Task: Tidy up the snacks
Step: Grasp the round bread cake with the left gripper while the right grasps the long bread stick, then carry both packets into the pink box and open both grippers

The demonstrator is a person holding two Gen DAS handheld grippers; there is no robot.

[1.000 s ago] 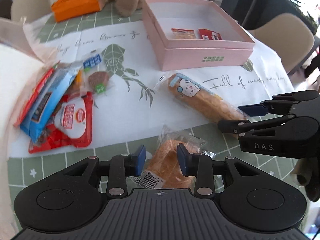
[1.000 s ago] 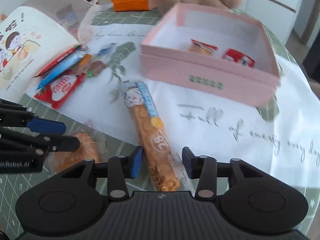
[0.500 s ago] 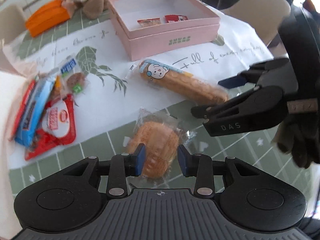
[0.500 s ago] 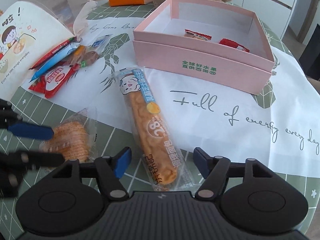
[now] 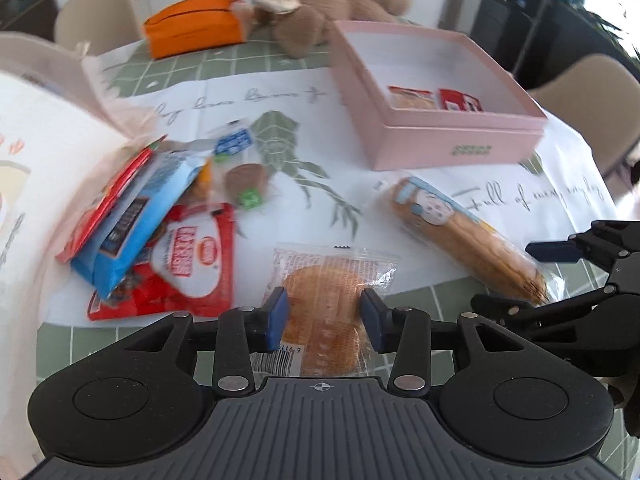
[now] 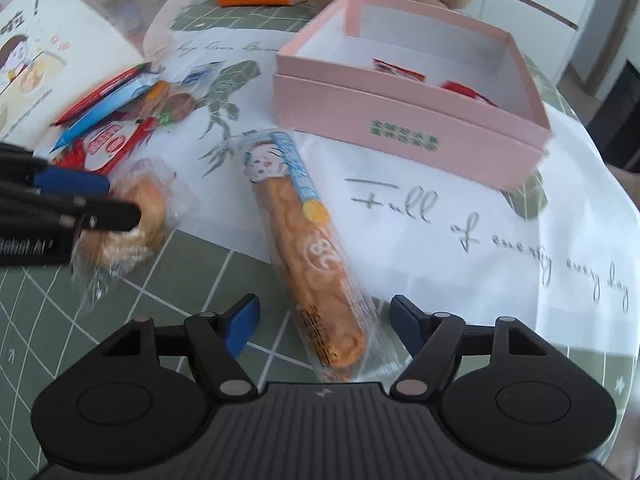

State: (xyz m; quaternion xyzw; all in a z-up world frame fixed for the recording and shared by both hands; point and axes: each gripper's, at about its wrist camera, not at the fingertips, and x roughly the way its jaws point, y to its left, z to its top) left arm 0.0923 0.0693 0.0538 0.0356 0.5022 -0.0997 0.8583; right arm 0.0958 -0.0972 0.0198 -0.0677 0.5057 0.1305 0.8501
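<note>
A round bread in clear wrap (image 5: 326, 300) lies between the fingers of my left gripper (image 5: 325, 314); the blue pads sit on either side of it, and contact is unclear. It also shows in the right wrist view (image 6: 132, 220). A long bread stick in a cartoon wrapper (image 6: 308, 248) lies with its near end between the wide-open fingers of my right gripper (image 6: 324, 326). It also shows in the left wrist view (image 5: 460, 236). The open pink box (image 5: 452, 140) holds two small red packets (image 5: 434, 98).
A pile of snack packets (image 5: 160, 220) lies left on the white cloth, beside a large white bag (image 5: 36, 160). An orange pouch (image 5: 192, 24) and a plush bear (image 5: 332, 4) lie at the back. Chairs stand around the round table.
My left gripper has dropped closer to the round bread, and its fingers now flank it. My right gripper opened wide over the bread stick's near end.
</note>
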